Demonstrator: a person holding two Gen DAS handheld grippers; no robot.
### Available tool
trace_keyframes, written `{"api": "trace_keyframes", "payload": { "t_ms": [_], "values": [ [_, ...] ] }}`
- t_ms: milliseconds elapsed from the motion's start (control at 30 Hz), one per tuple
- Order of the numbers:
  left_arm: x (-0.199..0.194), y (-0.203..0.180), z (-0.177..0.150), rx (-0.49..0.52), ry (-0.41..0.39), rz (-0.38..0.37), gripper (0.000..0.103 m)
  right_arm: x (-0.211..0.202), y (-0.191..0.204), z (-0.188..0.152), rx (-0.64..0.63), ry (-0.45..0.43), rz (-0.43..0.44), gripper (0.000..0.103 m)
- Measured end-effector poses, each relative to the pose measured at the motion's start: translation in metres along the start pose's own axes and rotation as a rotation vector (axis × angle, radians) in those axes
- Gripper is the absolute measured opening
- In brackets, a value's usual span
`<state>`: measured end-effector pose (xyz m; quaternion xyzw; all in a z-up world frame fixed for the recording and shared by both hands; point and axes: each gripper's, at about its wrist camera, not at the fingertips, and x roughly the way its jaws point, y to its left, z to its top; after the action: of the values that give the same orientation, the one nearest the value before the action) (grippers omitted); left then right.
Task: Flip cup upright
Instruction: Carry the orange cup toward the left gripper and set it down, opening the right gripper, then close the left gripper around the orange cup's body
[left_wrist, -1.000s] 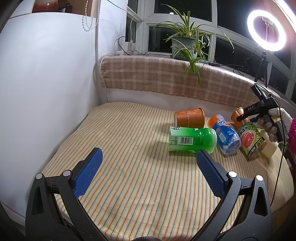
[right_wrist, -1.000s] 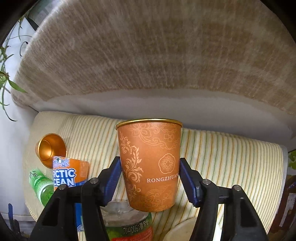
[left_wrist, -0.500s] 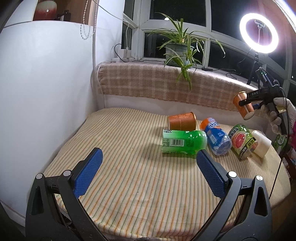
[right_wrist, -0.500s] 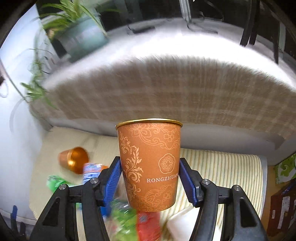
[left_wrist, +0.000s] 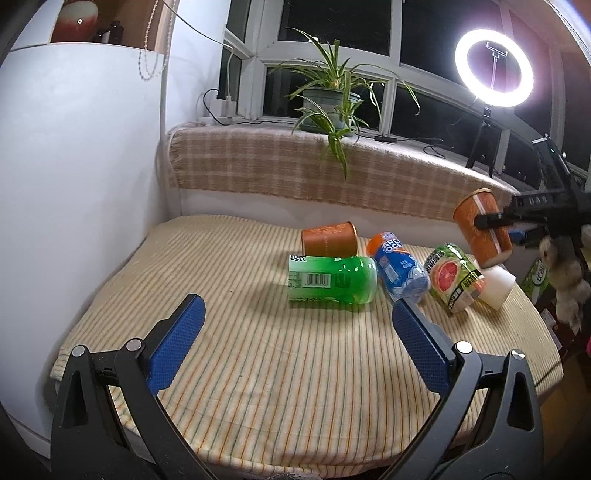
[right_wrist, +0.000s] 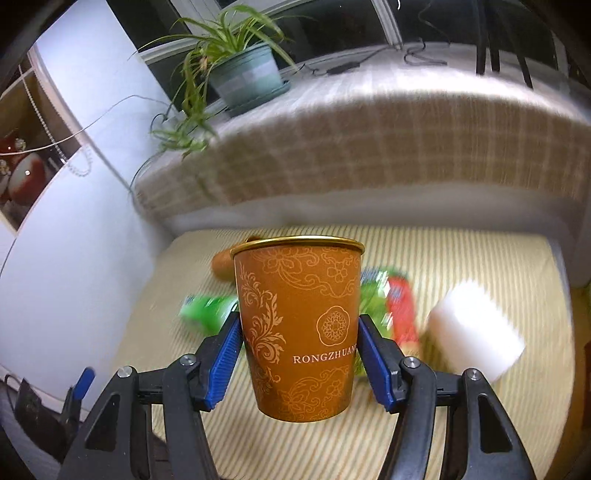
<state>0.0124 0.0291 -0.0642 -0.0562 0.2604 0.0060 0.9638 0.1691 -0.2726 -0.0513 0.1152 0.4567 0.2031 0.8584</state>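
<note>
My right gripper (right_wrist: 299, 354) is shut on an orange paper cup (right_wrist: 298, 325) with a gold rim, held upright in the air above the striped table. In the left wrist view the same cup (left_wrist: 482, 230) hangs at the far right, slightly tilted, clamped by the right gripper (left_wrist: 493, 221). A second orange cup (left_wrist: 328, 239) lies on its side at the back of the table. My left gripper (left_wrist: 295, 339) is open and empty, low over the table's front.
A green bottle (left_wrist: 332, 280), a blue bottle (left_wrist: 400, 271), a grapefruit-label bottle (left_wrist: 452, 278) and a white cup (left_wrist: 496, 286) lie on the striped tablecloth (left_wrist: 258, 369). A plaid ledge (left_wrist: 295, 166) with a potted plant (left_wrist: 330, 107) runs behind. A ring light (left_wrist: 495, 68) stands right.
The right gripper has lifted the orange cup from table level into the air and swung its view round toward the table's left. The left gripper has barely moved.
</note>
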Motion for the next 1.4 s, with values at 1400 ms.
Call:
{"api": "trace_keyframes", "payload": {
  "t_ms": [1400],
  "values": [
    [0.063,-0.034,-0.001,-0.14,0.341,-0.428,0.097,-0.009,-0.019,-0.131,0.162,-0.024,-0.012,0.083]
  ]
}}
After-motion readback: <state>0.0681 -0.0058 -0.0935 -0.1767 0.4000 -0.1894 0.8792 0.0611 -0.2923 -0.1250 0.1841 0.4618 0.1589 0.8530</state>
